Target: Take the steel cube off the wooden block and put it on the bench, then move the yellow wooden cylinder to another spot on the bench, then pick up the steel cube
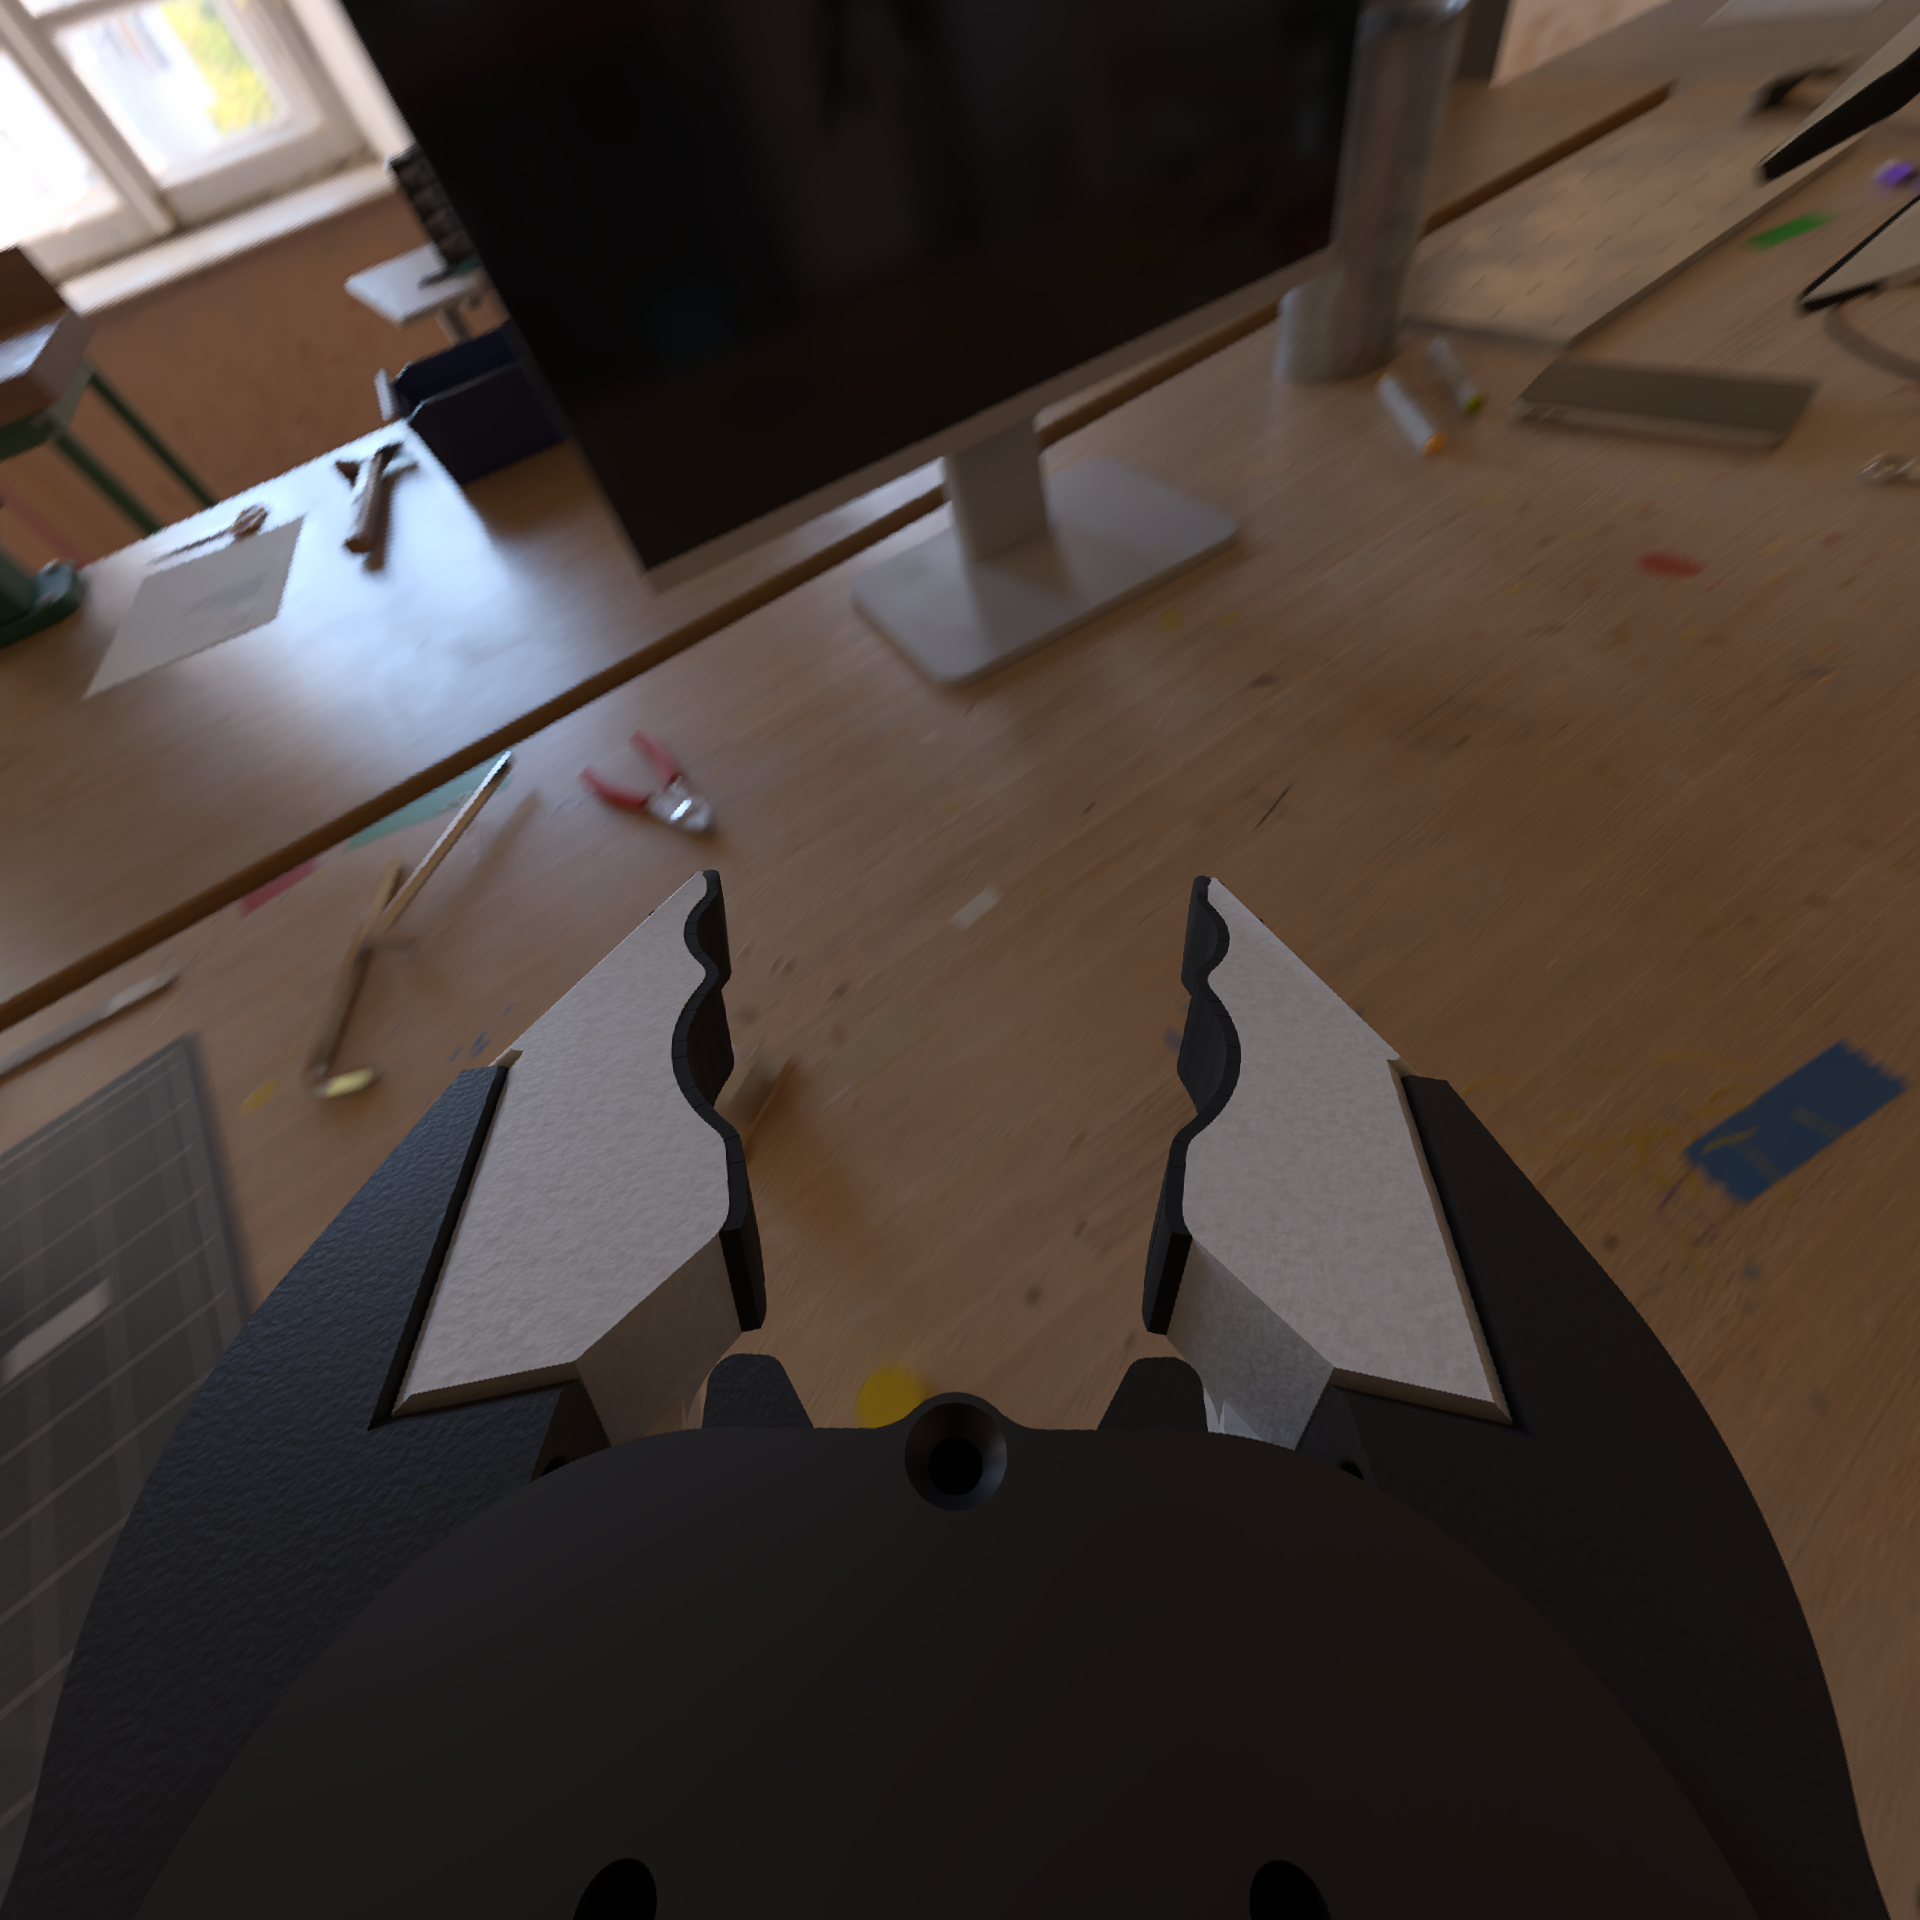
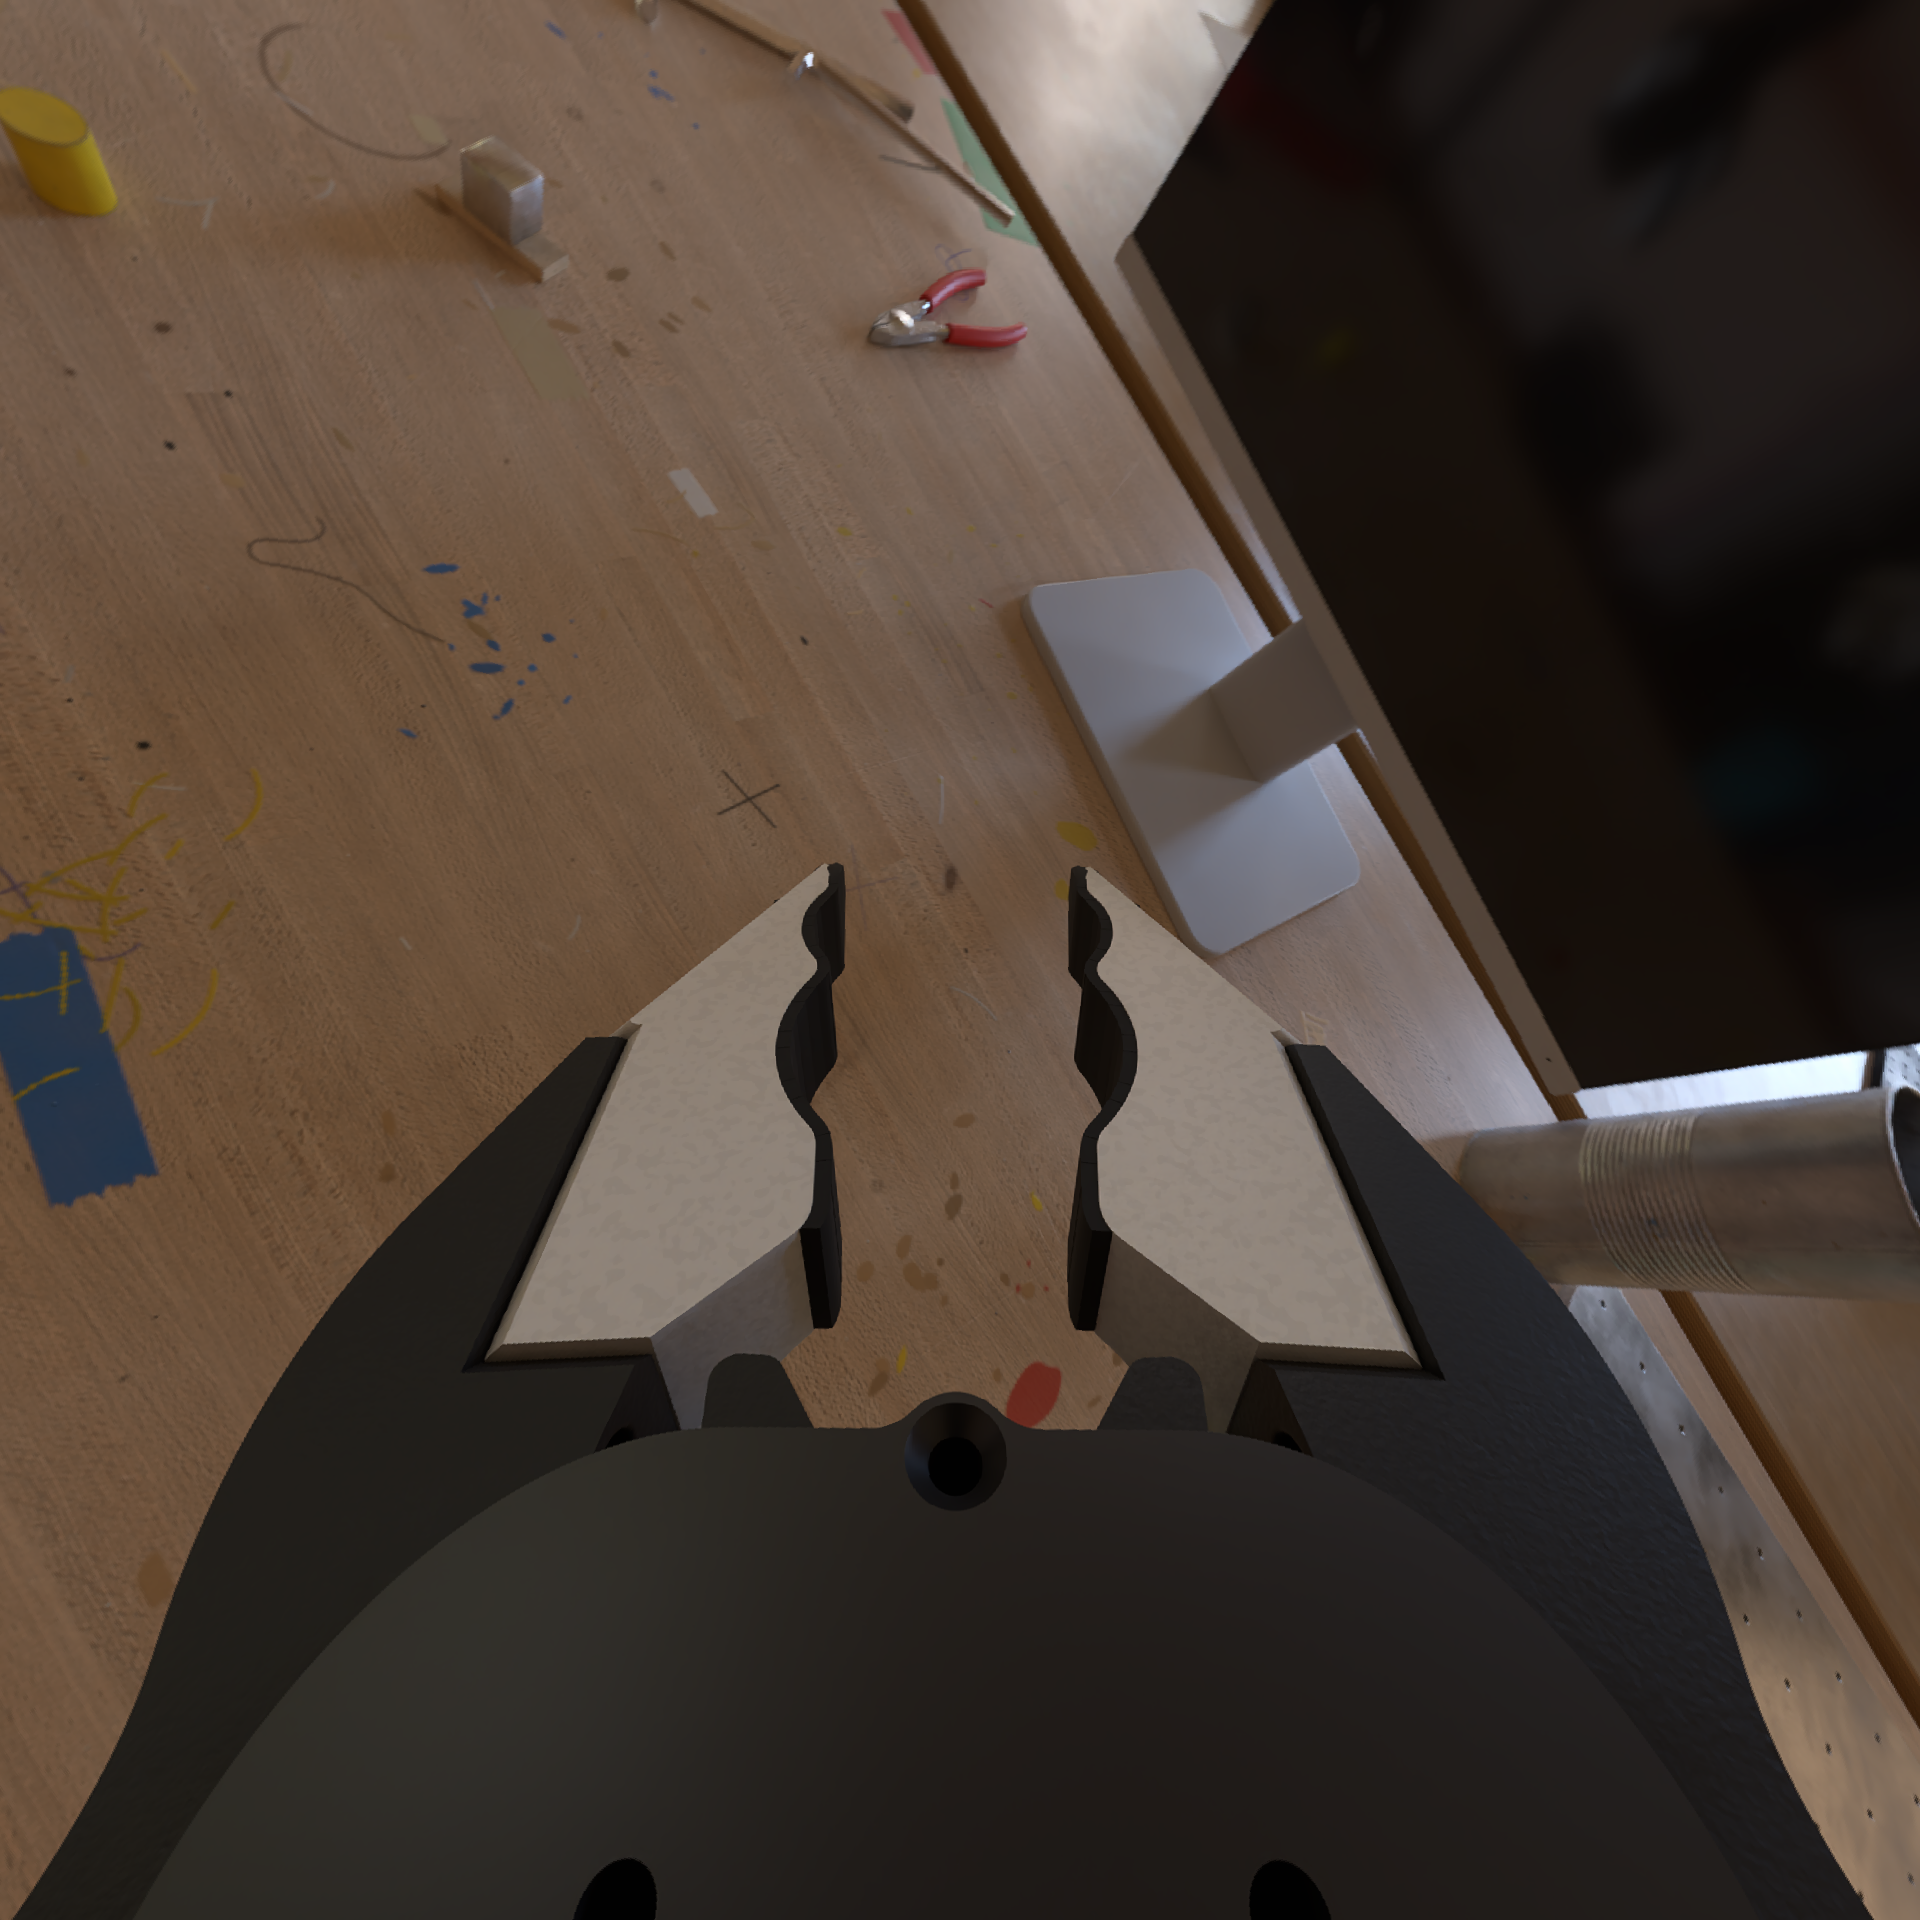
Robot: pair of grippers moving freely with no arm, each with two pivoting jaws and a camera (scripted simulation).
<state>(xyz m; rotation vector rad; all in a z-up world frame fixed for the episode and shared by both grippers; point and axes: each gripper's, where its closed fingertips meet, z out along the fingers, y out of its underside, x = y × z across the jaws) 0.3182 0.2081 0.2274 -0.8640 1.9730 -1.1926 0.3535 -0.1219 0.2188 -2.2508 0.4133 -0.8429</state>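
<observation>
In the right wrist view the steel cube (image 2: pixel 502 185) sits on a thin wooden block (image 2: pixel 497 234) at the far upper left of the bench. The yellow wooden cylinder (image 2: pixel 57 151) stands left of it, apart. My right gripper (image 2: pixel 956 871) is open and empty, well short of both, above bare bench. My left gripper (image 1: pixel 956 881) is wide open and empty above the bench. A sliver of wood (image 1: pixel 764 1091) shows beside its left finger. A yellow round patch (image 1: pixel 888 1392) shows between the finger bases; I cannot tell whether it is the cylinder. No cube shows in that view.
A dark monitor (image 1: pixel 883 260) on a white stand (image 2: pixel 1195 758) lines the bench's back edge. Red-handled pliers (image 2: pixel 945 317) lie right of the cube and also show in the left wrist view (image 1: pixel 655 790). A metal tube (image 2: pixel 1683 1205), blue tape (image 2: pixel 68 1060) and wooden sticks (image 1: pixel 416 904) are nearby.
</observation>
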